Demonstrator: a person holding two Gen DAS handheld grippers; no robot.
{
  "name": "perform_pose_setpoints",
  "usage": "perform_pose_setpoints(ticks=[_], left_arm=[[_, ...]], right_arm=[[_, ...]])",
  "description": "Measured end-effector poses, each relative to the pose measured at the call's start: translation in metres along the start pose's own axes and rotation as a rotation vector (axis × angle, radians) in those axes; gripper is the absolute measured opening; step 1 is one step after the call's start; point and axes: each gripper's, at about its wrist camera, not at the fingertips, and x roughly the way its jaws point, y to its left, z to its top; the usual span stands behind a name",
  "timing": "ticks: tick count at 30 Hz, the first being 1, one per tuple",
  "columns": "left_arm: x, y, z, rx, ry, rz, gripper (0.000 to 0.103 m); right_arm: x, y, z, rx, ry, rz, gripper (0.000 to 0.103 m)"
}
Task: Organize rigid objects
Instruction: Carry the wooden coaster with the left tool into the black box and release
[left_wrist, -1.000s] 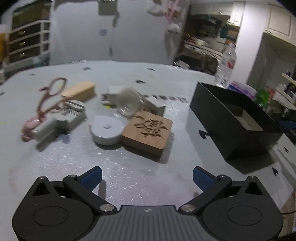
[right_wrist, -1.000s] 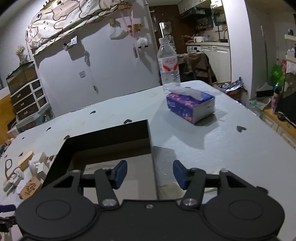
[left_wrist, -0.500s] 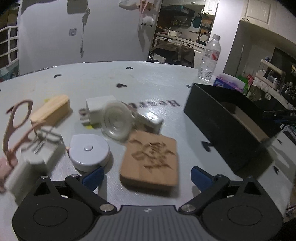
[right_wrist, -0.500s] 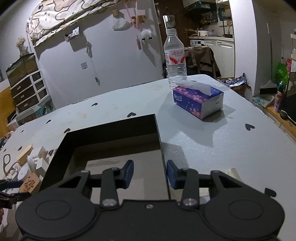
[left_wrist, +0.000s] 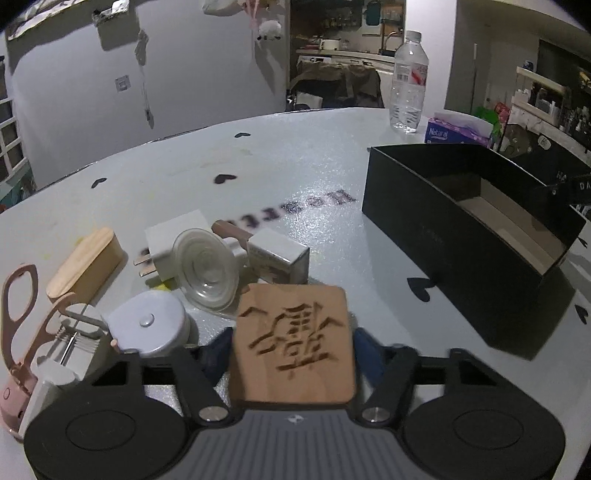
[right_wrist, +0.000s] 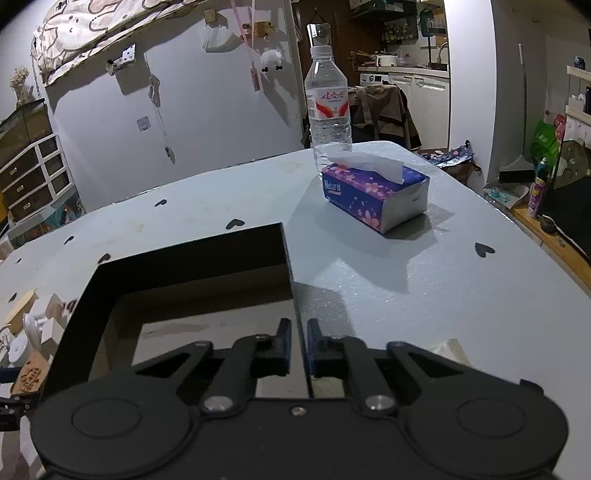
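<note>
A carved wooden square block (left_wrist: 293, 343) lies between the blue fingers of my left gripper (left_wrist: 291, 350), which is closed against its two sides. Behind it lie a white round tape measure (left_wrist: 147, 325), a clear suction cup (left_wrist: 207, 269), a white plug (left_wrist: 173, 240), a small white box (left_wrist: 279, 258), a wooden oval case (left_wrist: 86, 264) and pink scissors (left_wrist: 18, 306). The open black box (left_wrist: 469, 229) stands to the right. My right gripper (right_wrist: 299, 345) is shut on the right wall of the black box (right_wrist: 295, 295).
A purple tissue box (right_wrist: 375, 197) and a water bottle (right_wrist: 328, 107) stand on the far right part of the white table (right_wrist: 424, 280). The table's right edge drops to a cluttered floor. A white wall is behind.
My left gripper has moved forward and closed on the carved wooden block. My right gripper has closed its fingers onto the black box's wall.
</note>
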Motion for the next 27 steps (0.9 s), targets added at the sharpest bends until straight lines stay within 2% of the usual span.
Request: perform_pose_setpoints(ticks=[5,16,23,27], left_arm=[[-0.006,-0.004,-0.003,-0.044,0.021,0.03,0.064],[-0.028,-0.001,-0.004,-0.347,0.013,-0.019,0.064],[-0.051,-0.022,0.043,-0.418,-0.098,-0.086,0.064],[-0.044,-0.049,0.078,-0.431,-0.116,-0.149,0.064]], right_arm=[[-0.001,-0.003,-0.002,0.002,-0.011,0.017,0.005],[-0.001,-0.002,-0.002,-0.013,-0.012,0.017,0.005],[-0.001,0.005,-0.003,-0.036,-0.01,-0.001,0.004],[-0.002,0.002,-0.003,-0.025,-0.01,0.007,0.004]])
